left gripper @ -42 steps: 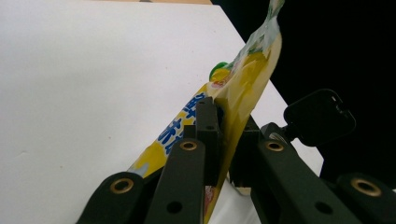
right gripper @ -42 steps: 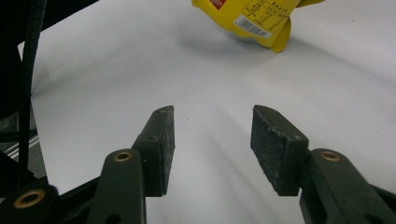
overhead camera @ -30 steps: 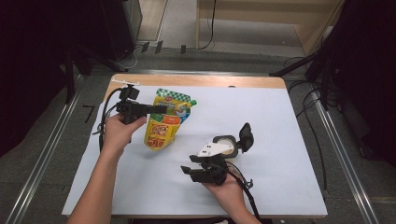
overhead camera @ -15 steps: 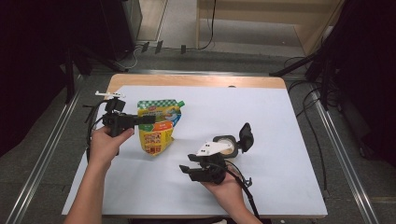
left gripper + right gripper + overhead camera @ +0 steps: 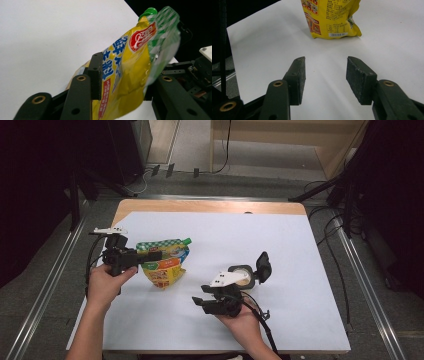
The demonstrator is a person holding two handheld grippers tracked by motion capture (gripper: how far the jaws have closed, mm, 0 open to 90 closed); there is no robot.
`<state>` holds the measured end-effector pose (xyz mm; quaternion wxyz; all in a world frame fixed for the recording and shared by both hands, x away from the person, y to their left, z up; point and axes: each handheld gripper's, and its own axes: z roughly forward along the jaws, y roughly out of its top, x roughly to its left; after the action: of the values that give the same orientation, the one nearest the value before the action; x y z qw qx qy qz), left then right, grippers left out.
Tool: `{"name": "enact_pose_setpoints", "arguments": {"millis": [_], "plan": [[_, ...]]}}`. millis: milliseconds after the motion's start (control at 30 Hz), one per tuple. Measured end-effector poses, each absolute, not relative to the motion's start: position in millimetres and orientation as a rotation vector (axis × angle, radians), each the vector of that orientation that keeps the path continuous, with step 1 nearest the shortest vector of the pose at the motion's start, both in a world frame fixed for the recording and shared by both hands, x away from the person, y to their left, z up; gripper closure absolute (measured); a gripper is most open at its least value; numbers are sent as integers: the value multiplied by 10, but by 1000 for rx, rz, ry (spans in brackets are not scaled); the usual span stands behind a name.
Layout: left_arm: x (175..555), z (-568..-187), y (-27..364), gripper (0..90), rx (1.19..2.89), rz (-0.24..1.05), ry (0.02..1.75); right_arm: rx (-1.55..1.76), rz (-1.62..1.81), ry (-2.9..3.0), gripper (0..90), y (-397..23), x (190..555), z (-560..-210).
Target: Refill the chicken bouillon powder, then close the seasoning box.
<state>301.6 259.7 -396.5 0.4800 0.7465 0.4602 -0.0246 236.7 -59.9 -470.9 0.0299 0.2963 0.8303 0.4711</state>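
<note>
- Left hand-held gripper [image 5: 150, 255], at the left side of the desk [image 5: 280, 245], held level in the person's left hand [image 5: 104, 284], jaws pointing toward the desk's middle.
- Its jaws have just been opening. In the left gripper view the pouch [image 5: 130, 75] stands between them; one pad lies against the pouch's printed face, the other jaw sits behind the pouch's far edge. I cannot tell whether the pads still press on it.
- The pouch, yellow with a green-striped top and a green cap [image 5: 148, 11], stands leaning on the white sheet at left of centre, its cap corner toward the desk's middle and its bottom edge toward the person.
- Right hand-held gripper [image 5: 206, 301], cradled in the right hand [image 5: 244, 320] near the front edge of the desk, right of centre, well apart from the pouch.
- Its jaws stand partway open with nothing between the pads [image 5: 298, 78]; bare white sheet shows in the gap.
- In the right gripper view the pouch's barcode side faces that gripper, farther off.
- Beyond the desk: grey floor, cables [image 5: 330, 215], a wooden frame.
</note>
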Motion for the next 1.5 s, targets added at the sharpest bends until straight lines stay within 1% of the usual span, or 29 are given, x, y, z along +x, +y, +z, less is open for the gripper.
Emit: {"name": "enact_pose_setpoints", "arguments": {"millis": [133,267,467,600,933,1133,1233,1300,1500], "plan": [[2963,-3960,2626,591,1820,-16,1132,923,1457,2564,517,-603,2372,-4701],[2913,-3946,2647,555,1831,13,1130,927,1477,2579,547,-624,2388,-4680],[2839,-3916,2701,493,1835,34,1119,926,1460,2592,561,-677,2419,-4557],[2809,-3894,2752,483,1816,55,1125,970,1456,2610,568,-742,2453,-4482],[2779,-3890,2869,452,1805,51,1142,1058,1430,2618,579,-948,2565,-4395],[2764,-3894,2927,446,1820,63,1149,1078,1420,2607,606,-1048,2608,-4314],[2762,-3903,2952,440,1816,62,1164,1082,1424,2598,630,-1107,2630,-4266],[2759,-3908,2968,437,1823,65,1168,1089,1422,2589,662,-1160,2650,-4232],[2756,-3928,3007,415,1831,63,1189,1113,1434,2580,806,-1319,2704,-4125]]}}
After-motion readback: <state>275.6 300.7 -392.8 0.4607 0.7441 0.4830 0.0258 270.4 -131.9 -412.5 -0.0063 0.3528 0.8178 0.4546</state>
